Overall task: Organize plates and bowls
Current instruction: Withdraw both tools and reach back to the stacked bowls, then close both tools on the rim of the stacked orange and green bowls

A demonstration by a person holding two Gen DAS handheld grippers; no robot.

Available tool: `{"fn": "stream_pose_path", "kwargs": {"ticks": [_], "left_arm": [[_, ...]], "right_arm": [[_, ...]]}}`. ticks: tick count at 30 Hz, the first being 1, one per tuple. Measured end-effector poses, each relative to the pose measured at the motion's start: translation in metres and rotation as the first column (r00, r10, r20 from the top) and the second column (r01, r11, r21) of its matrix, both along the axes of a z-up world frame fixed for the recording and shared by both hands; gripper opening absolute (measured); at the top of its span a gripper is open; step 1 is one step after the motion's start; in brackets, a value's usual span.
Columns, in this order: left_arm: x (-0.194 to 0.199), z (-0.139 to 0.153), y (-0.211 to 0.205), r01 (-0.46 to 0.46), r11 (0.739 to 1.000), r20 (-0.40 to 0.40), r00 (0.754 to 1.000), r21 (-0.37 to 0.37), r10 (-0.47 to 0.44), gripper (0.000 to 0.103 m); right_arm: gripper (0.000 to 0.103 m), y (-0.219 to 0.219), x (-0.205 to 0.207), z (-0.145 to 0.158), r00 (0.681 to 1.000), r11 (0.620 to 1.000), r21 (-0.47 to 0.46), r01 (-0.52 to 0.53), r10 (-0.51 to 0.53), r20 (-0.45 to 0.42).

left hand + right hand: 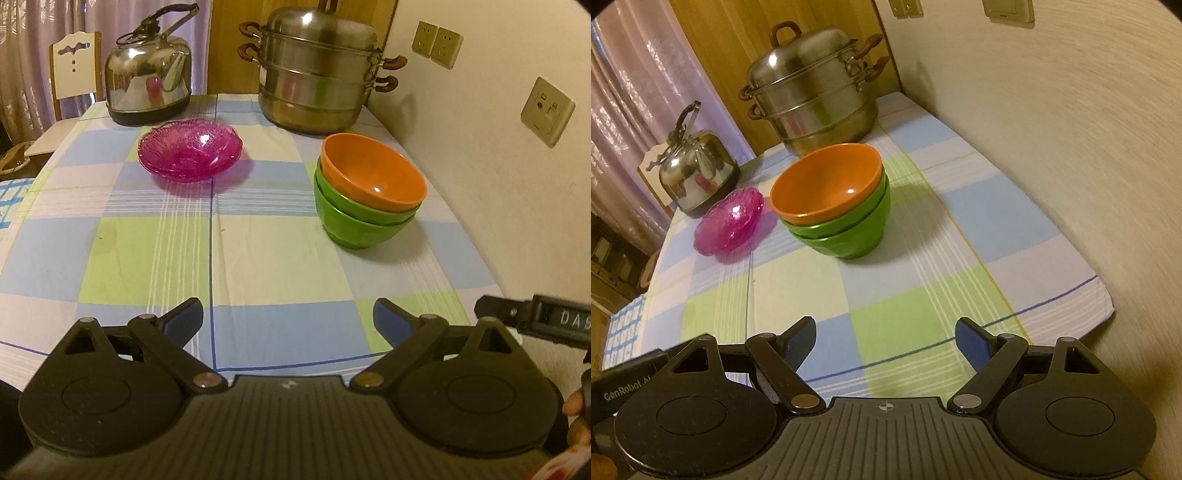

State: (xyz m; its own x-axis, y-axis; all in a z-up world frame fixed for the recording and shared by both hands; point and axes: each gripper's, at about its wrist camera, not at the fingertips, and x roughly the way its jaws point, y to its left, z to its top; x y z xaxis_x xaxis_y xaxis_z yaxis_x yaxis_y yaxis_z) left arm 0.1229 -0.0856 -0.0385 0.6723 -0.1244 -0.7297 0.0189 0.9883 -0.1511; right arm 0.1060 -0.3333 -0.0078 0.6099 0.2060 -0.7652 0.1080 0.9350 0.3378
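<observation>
Nearest the left wrist camera was the left gripper (288,319), its blue-padded fingers spread wide with nothing between them, hovering above the checked tablecloth (258,258) at the table's near edge. From its own camera the right gripper (885,341) looked the same: jaws released, empty, hanging over the near end of the cloth.

Ahead of the left gripper, at about one o'clock, stood the bowl stack: an orange bowl (373,173) nested inside two green bowls (362,225), close to the wall, probably nested to save room. At about eleven o'clock, well apart from the stack, lay the pink glass plates (190,149); a doubled rim suggested two nested together, though this was hard to confirm. Behind them, at the far edge, stood a steel kettle (147,79) and a tiered steamer pot (319,74).

In the right wrist view the bowls sat near twelve o'clock and the plates at about ten o'clock, just beside the stack without clearly touching it.

Both grippers were held low and pulled back, roughly level, the right view tilted somewhat. Judging by the tidy groups, the sorting looked nearly or wholly done.
</observation>
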Motion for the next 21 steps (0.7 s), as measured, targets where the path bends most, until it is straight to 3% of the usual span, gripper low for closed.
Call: {"fn": "stream_pose_path", "kwargs": {"ticks": [7, 11, 16, 21], "left_arm": [[0.028, -0.003, -0.001, 0.017, 0.997, -0.071, 0.997, -0.079, -0.022, 0.098], [0.056, 0.007, -0.003, 0.033, 0.994, -0.056, 0.998, -0.103, -0.039, 0.098], [0.106, 0.022, -0.008, 0.051, 0.993, -0.019, 0.998, -0.103, -0.053, 0.098], [0.168, 0.025, -0.011, 0.067, 0.991, -0.046, 0.996, -0.113, -0.073, 0.098]], "right_arm": [[0.082, -0.01, 0.026, 0.003, 1.0, 1.0, 0.002, 0.007, -0.007, 0.003], [0.082, -0.019, 0.05, 0.005, 1.0, 1.0, 0.011, -0.001, 0.001, -0.006], [0.082, -0.027, 0.09, 0.005, 1.0, 0.999, 0.024, -0.021, 0.022, -0.02], [0.082, -0.029, 0.133, 0.002, 0.999, 0.999, 0.042, -0.035, 0.037, -0.033]]}}
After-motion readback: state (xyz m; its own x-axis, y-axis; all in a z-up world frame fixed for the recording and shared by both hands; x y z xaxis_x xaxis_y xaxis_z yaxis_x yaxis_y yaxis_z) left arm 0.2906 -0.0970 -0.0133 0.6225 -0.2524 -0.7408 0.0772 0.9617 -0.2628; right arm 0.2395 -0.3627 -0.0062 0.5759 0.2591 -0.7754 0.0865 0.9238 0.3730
